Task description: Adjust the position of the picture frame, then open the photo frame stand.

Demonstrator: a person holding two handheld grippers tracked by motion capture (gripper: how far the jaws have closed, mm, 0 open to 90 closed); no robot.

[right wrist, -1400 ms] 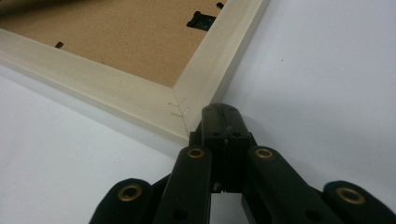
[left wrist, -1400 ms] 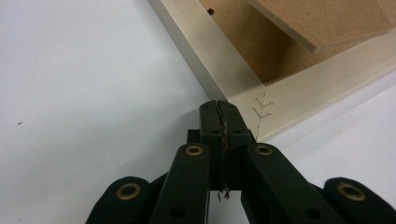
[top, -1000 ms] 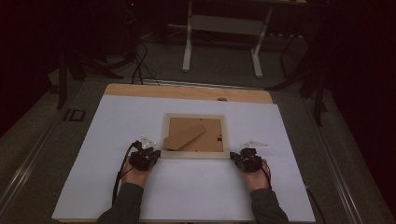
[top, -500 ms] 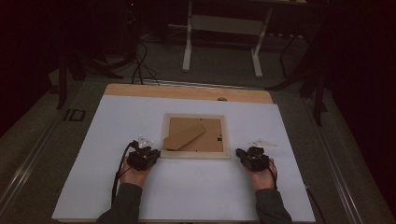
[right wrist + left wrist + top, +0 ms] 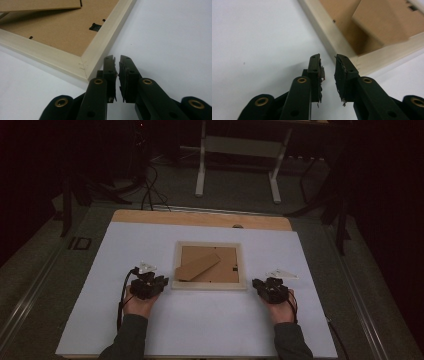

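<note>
A pale wooden picture frame (image 5: 209,285) lies face down in the middle of the white sheet, brown backing board (image 5: 227,265) up, with its cardboard stand flap (image 5: 197,266) folded across. My left gripper (image 5: 164,282) sits at the frame's near-left corner (image 5: 359,63), just short of it. Its jaws (image 5: 328,60) have just been opening and stand open with nothing between them. My right gripper (image 5: 256,283) rests off the near-right corner (image 5: 86,66). Its jaws (image 5: 117,60) have just been opening too, to a narrow gap that holds nothing.
The white sheet (image 5: 200,330) covers a wooden tabletop whose bare strip (image 5: 200,218) shows at the far edge. Beyond it stand white desk legs (image 5: 201,170) and floor cables (image 5: 150,190). Bare sheet lies on both sides of the frame.
Both grippers' jaws have parted slightly. The right gripper has drawn a little to the right, off the frame's corner. The left hand and the frame have stayed put.
</note>
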